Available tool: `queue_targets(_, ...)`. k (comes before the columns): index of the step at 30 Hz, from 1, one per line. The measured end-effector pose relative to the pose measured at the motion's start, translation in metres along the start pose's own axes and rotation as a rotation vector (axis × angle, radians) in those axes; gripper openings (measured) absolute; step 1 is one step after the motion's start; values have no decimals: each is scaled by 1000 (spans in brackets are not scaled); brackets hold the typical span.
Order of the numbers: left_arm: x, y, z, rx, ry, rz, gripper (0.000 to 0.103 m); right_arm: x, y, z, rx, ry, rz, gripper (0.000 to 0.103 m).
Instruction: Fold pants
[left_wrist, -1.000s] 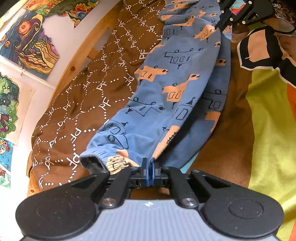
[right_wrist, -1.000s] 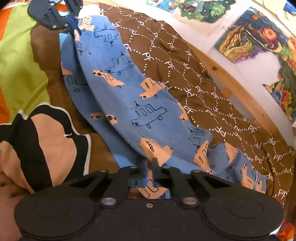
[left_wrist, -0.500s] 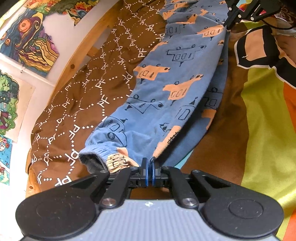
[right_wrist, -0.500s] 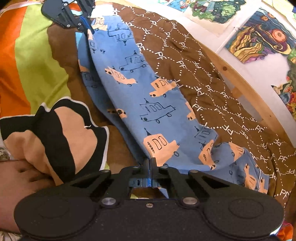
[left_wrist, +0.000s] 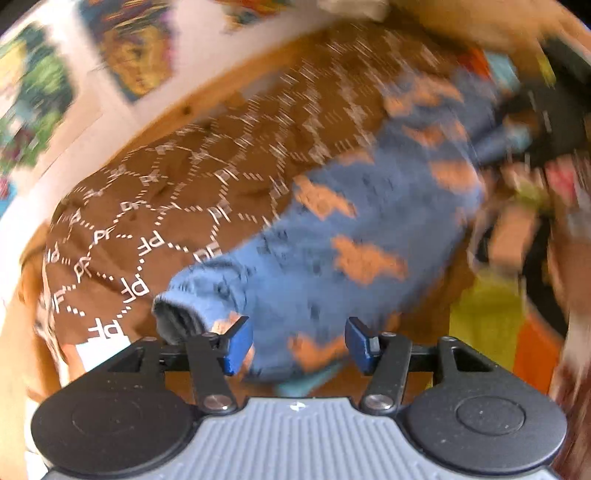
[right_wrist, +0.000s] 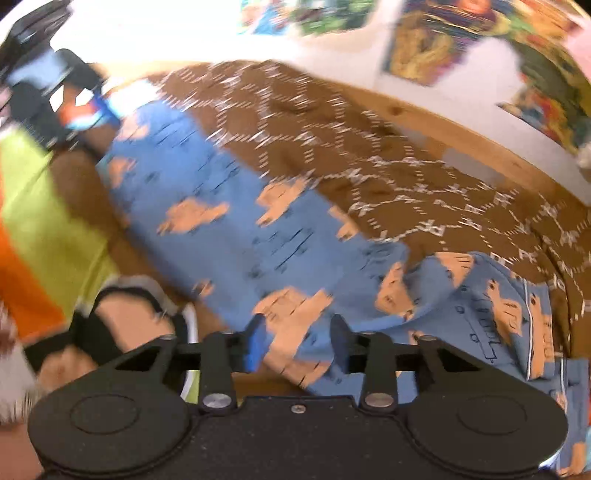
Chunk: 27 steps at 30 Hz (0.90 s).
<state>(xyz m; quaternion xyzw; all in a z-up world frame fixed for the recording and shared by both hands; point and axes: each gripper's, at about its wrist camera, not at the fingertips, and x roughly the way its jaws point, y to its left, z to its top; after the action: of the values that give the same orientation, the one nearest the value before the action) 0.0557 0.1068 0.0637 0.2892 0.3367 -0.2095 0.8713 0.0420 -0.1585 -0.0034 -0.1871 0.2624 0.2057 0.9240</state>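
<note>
While both pairs stand released, jaws just opened with cloth lying between but not pinched, the pants (left_wrist: 332, 236) stretch lengthwise on the bed (left_wrist: 155, 206) from the left tongs (left_wrist: 298, 345) at the cuffs to the right tongs (right_wrist: 295, 341) at the waist, each end equally near its own hand

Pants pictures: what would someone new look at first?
Probably the blue pants with orange vehicle prints, stretched long across the brown bedspread patterned with white letters. Next, the left gripper at the cuff end and the right gripper at the other end, jaws just opened, pads off the cloth.
</note>
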Motion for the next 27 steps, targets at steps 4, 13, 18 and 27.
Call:
queue_targets(4,35,-4,14,-179,39,62,67,30,-5,0,69,88,-38,43)
queue_targets(13,54,-25,8,-144,177,159,79,-17,-30,-16,100,94,-124,81)
queue_targets(18,38,-64,65,-111,-24,37,88,-40,-97,-18,426,-9,-166,85)
queue_targets(27,89,-168,161,178,-215,-244,86,-35,-201,-38,664,0,-77,85)
